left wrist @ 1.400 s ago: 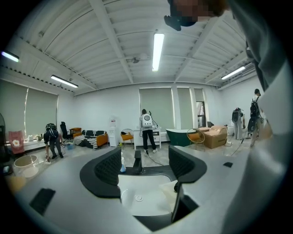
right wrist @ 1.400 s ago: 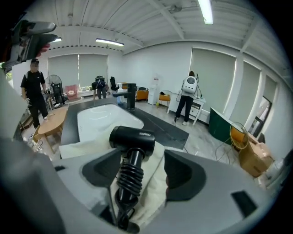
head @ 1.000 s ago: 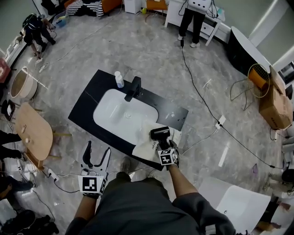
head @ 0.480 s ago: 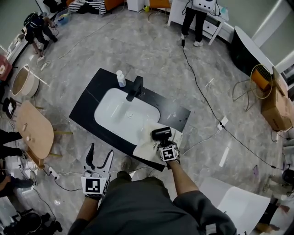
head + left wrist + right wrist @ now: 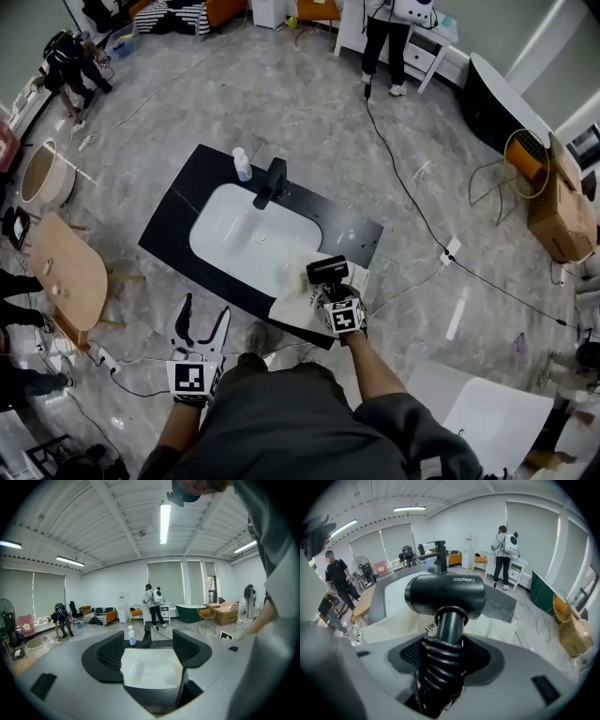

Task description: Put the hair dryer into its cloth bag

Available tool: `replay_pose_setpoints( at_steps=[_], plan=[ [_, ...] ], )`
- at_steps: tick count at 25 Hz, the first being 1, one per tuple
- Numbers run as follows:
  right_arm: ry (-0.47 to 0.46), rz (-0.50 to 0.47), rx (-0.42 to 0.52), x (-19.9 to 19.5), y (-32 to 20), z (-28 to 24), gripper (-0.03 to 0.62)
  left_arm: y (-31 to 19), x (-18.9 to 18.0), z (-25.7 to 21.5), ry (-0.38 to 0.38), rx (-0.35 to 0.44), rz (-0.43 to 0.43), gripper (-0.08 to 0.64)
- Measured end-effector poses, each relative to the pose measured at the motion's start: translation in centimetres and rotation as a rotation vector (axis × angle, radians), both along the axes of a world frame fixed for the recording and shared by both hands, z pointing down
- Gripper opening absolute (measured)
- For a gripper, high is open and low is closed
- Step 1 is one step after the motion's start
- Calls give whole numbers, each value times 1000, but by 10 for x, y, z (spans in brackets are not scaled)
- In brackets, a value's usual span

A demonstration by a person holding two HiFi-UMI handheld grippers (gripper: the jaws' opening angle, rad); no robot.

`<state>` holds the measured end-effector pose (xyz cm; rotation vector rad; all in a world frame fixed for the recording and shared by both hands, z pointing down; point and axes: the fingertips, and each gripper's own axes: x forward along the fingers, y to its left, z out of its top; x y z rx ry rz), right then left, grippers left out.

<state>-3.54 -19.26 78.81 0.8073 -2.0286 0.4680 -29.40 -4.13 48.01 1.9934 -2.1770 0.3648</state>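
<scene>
The black hair dryer (image 5: 327,271) rests on the cream cloth bag (image 5: 298,300) at the front right corner of the black counter. My right gripper (image 5: 334,296) is at its handle. In the right gripper view the dryer (image 5: 445,595) points its barrel sideways, and its handle with the coiled cord (image 5: 439,667) fills the gap between the closing jaws, both pads touching it. The cloth bag (image 5: 391,620) lies flat beneath. My left gripper (image 5: 202,319) hangs in front of the counter, well left of the bag. It stands open with nothing between its fingers (image 5: 112,653).
A white sink basin (image 5: 246,234) is set in the black counter (image 5: 178,220), with a black faucet (image 5: 272,181) and a small bottle (image 5: 243,163) behind it. A wooden table (image 5: 67,267) stands left. Cables cross the floor; people stand at the room's far side.
Nothing has visibly moved apart from a slight shift of the head view. My right gripper stays at the hair dryer's handle and the left one hangs where it was.
</scene>
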Motion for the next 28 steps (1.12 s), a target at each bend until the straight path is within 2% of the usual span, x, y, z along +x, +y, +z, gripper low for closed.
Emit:
replay_pose_setpoints(
  at_steps=[7,16,20,28],
  plan=[
    [-95,65,116,13,-6,-79,236,-16,14,7,32,25,60,324],
    [-155,189,324,75,13,-209,236,-39,34,8,70,61,159,324],
    [-179,246,349,92,28,-231,236,-42,42,6,57,61,196,324],
    [-197,340,370,122,55,-241,236,-44,67,19,65,42,275,324]
  ],
)
